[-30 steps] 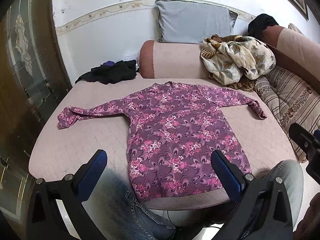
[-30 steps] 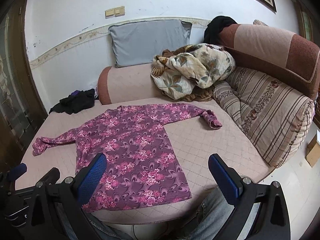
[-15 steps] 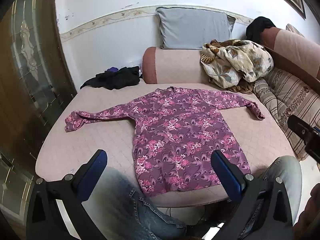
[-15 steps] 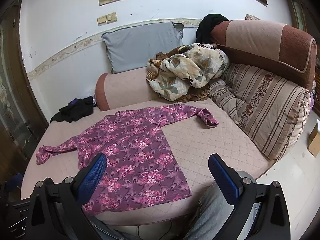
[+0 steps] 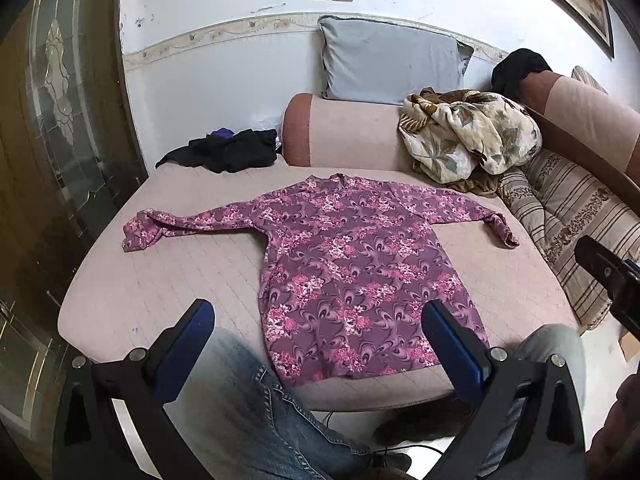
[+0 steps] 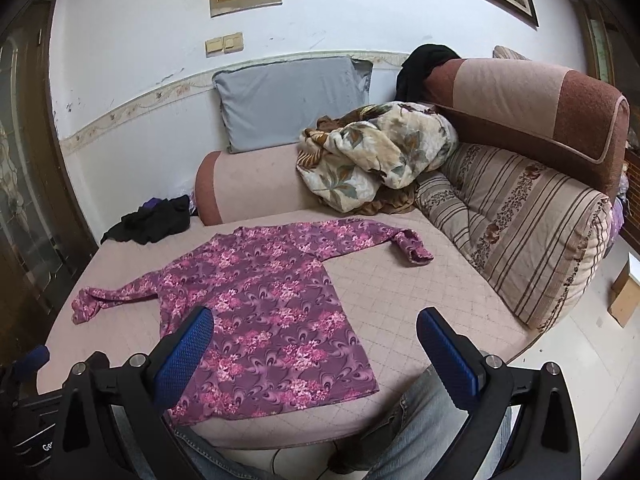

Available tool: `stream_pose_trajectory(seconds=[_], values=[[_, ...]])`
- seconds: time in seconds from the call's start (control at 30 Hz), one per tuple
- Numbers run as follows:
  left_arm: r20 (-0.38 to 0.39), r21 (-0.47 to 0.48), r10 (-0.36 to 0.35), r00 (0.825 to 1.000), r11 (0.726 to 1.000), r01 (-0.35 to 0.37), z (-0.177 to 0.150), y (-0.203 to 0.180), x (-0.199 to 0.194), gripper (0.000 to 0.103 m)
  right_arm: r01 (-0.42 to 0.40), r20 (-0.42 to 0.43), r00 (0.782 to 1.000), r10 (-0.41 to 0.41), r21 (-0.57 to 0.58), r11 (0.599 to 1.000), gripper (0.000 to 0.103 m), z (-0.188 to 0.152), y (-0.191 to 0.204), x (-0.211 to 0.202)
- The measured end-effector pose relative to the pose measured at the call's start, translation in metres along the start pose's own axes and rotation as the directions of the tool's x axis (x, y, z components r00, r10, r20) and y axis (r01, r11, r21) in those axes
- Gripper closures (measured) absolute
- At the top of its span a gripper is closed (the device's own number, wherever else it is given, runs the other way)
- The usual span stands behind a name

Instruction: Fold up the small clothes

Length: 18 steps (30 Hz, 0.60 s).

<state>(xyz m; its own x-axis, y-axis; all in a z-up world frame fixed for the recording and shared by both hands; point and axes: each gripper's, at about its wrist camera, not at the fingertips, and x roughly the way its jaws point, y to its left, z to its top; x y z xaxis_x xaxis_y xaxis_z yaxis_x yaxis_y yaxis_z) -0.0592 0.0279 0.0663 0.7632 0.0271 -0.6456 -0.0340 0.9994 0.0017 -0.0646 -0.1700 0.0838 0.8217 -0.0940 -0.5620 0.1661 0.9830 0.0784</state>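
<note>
Shirt, purple floral, lies flat on sofa seat, sleeves spread left and right, hem at near edge: laid out ready for folding. Left claw wide, empty, hovering near hem, above person's knees. Right claw wide, empty, hovering over shirt's near right corner. Neither touches cloth. Black clothes far left, well apart.

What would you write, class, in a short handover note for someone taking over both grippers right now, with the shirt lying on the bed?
Left gripper: open, empty, held back over the near edge.
Right gripper: open, empty, also clear of the cloth.
Shirt: spread flat on the bed, collar at the far side, both sleeves stretched outward, hem at the near edge.
Done: shirt laid out.
Left: every fold; sleeves in first would seem sensible.
</note>
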Motion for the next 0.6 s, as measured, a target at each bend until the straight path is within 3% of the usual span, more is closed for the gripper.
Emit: stream_pose_trajectory(seconds=[0.27,0.6], values=[[-0.018,-0.011,0.019,1.000,1.000,-0.019,0.011,0.002,0.019,0.000,-0.025,0.006,1.000,0.025,-0.030,0.999,0.000,0.005,0.009,0.007],[-0.080,0.035,0.006,0.997,0.999,-0.003,0.038,-0.018,0.071,0.000,-0.088,-0.071,0.993,0.091,0.036,0.995,0.000,0.013,-0.012,0.059]])
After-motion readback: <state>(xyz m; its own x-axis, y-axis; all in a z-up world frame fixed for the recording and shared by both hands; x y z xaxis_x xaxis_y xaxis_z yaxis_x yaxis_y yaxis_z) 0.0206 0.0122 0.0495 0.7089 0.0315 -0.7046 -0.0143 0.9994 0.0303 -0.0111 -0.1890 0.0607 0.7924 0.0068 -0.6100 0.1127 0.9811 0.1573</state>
